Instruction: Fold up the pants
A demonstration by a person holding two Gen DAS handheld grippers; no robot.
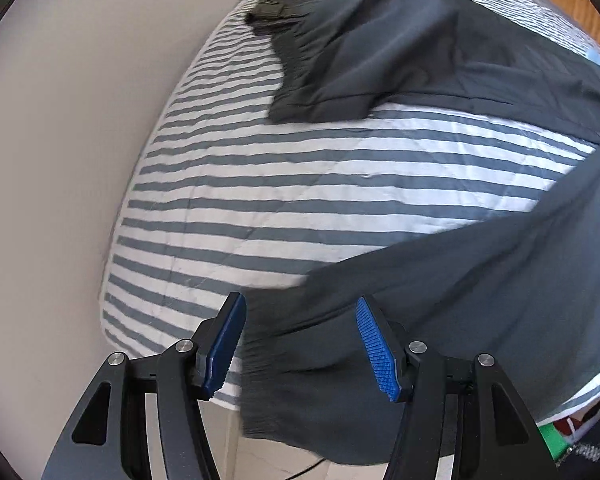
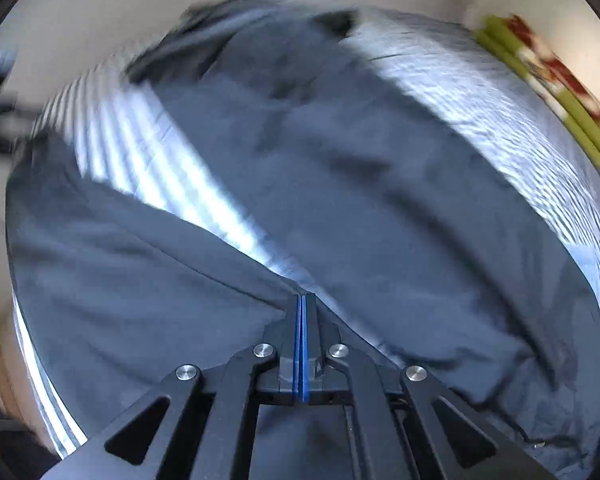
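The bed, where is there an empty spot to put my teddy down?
The striped bedspread lies bare between the pants' far leg and near leg, out to the bed's left edge. Elsewhere it's crowded: pants, the open left gripper, the right gripper pinching cloth.

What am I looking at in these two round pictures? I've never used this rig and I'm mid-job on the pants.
Each picture comes from a fisheye camera on a hand-held two-finger gripper, looking along its fingers. In the left wrist view, the left gripper is open, its blue pads spread either side of a leg cuff of the dark grey pants, which lie spread across a striped bed cover. In the right wrist view, which is motion-blurred, the right gripper is shut, apparently pinching the pants fabric where the two legs meet.
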